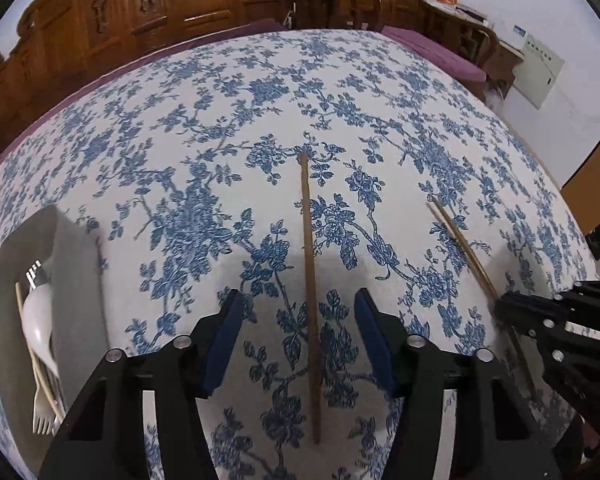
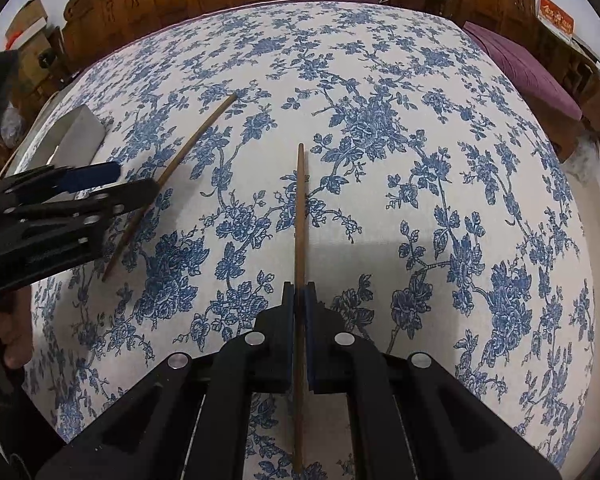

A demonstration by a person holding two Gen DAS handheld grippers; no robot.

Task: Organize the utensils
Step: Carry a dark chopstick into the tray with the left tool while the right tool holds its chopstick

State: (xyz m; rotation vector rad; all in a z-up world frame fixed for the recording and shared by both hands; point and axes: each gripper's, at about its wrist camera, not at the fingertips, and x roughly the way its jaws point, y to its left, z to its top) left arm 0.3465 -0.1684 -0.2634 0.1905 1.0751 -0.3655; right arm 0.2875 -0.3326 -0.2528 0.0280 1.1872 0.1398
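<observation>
2 chopsticks: 1 (image 1: 310, 300) betw L hand-held gripper (image 1: 299, 344) jaws, ungripped | 1 (image 2: 299, 280) clamped by R hand-held gripper (image 2: 299, 332)

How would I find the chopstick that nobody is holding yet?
Start at the blue-and-white flowered tablecloth covering the table. To the right of the grey rectangular tray of white plastic cutlery, a brown wooden chopstick lies flat between the open jaws of the left gripper. The other brown chopstick is pinched in the right gripper.
</observation>
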